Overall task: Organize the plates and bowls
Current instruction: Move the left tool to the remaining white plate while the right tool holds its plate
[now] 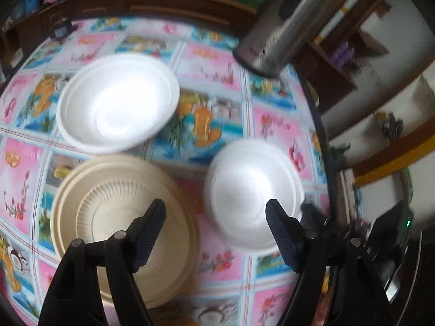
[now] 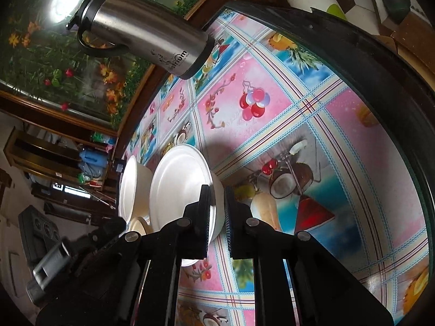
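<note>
Three dishes sit on the round table w/ the bright fruit-picture cloth, and none of them look stacked on each other yet, so you're near the start of the tidy-up, I think. In the left wrist view you can see a white foam bowl at the back, a white foam bowl near the table edge, and a tan ribbed paper plate close to you. That tan one may be 2 plates already nested, bc its rim shows double lines, but it's too blurry to be sure. The 2 white bowls are apart from each other, w/ cloth showing between them. Your right gripper has its jaws on each side of the rim of the white bowl near the edge, one finger inside and one outside. They're almost closed on it, so it looks like you're pinching the rim, but I can't see if the pads really touch. The bowl looks like it is sitting on the cloth, not lifted. Your left gripper is spread wide and holds nothing, hanging over the gap between the tan plate and that same bowl. A shiny steel flask w/ a black lid stands at the far side, well away. Left to do, I'd guess: put one white bowl into the other, then sort out the plate.
</note>
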`<action>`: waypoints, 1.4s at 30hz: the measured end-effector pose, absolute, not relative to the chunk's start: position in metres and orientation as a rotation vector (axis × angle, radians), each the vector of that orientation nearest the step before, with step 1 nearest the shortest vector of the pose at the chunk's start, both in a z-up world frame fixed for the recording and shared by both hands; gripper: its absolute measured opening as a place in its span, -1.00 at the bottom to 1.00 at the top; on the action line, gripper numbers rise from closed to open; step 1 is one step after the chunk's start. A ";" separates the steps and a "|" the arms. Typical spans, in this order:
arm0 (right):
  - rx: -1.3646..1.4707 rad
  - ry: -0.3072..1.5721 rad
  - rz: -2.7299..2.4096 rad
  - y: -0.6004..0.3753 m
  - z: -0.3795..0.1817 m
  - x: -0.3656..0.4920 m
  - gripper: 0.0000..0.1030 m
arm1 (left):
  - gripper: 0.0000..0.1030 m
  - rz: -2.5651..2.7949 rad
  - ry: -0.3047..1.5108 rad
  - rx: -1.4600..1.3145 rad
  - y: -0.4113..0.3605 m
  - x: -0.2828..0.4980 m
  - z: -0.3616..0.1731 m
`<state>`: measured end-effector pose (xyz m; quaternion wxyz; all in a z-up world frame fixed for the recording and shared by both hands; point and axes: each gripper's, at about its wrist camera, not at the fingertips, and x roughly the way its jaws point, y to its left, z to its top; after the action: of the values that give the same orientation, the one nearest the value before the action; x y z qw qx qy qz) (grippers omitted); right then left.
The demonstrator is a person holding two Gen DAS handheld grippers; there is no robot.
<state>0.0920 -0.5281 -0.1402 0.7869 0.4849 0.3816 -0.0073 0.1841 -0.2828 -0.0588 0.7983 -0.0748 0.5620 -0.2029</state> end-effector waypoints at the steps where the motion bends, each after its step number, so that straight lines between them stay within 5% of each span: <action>1: 1.048 0.822 -0.016 -0.528 -0.140 0.092 -0.83 | 0.48 -0.463 1.228 -0.206 -0.279 0.181 -0.062; 13: 1.055 0.827 -0.024 -0.525 -0.146 0.095 -0.83 | 0.50 -0.623 1.363 -0.281 -0.298 0.147 -0.097; 23: 1.075 0.806 0.035 -0.520 -0.144 0.096 -0.83 | 0.50 -0.449 1.267 -0.361 -0.250 0.185 -0.085; 42: 1.018 0.859 0.050 -0.501 -0.145 0.109 -0.70 | 0.50 -0.513 1.277 -0.433 -0.275 0.200 -0.098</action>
<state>0.1092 -0.5011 -0.1446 0.7858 0.4723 0.3986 0.0233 0.2000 -0.2746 -0.0978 0.7509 -0.1982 0.5846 -0.2346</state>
